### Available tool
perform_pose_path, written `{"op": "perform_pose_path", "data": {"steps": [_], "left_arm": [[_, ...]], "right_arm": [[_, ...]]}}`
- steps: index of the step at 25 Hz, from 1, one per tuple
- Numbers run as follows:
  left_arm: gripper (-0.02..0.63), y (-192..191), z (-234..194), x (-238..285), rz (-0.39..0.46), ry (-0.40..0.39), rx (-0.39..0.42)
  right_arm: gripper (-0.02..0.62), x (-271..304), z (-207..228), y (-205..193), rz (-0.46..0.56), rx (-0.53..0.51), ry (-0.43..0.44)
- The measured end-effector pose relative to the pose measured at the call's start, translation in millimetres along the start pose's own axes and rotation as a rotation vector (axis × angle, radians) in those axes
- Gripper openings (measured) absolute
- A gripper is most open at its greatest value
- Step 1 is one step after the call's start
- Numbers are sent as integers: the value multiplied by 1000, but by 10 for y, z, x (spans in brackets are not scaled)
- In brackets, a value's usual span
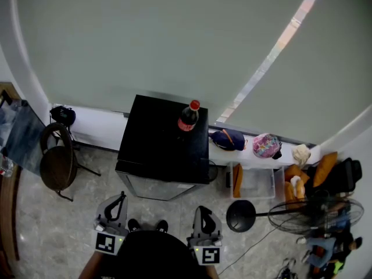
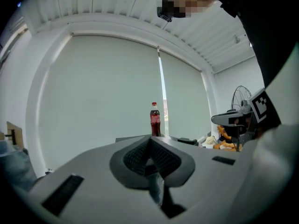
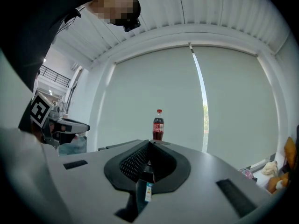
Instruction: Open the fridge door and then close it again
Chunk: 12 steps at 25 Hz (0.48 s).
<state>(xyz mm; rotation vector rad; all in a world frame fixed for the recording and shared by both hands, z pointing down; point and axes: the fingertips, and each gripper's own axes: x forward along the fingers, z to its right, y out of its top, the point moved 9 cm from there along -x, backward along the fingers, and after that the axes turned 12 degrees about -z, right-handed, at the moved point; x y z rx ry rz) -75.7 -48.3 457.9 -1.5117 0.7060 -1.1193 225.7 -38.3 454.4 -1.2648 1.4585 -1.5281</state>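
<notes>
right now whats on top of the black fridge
A cola bottle with a red cap stands upright on the fridge, near the back right corner of its top. The rest of the top looks bare in the head view. The patch under the bottle is covered.

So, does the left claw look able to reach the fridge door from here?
Probably yes: only floor lies between the left claw and the fridge door, and the chair stands off to the side. The claw is shut, though.
</notes>
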Motion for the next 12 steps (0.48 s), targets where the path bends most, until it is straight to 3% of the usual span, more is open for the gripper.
{"op": "perform_pose_path", "data": {"steps": [12], "left_arm": [[6, 18, 23, -53, 18, -1, -8]], "right_arm": [[11, -29, -27, -7, 14, -4, 6]]}}
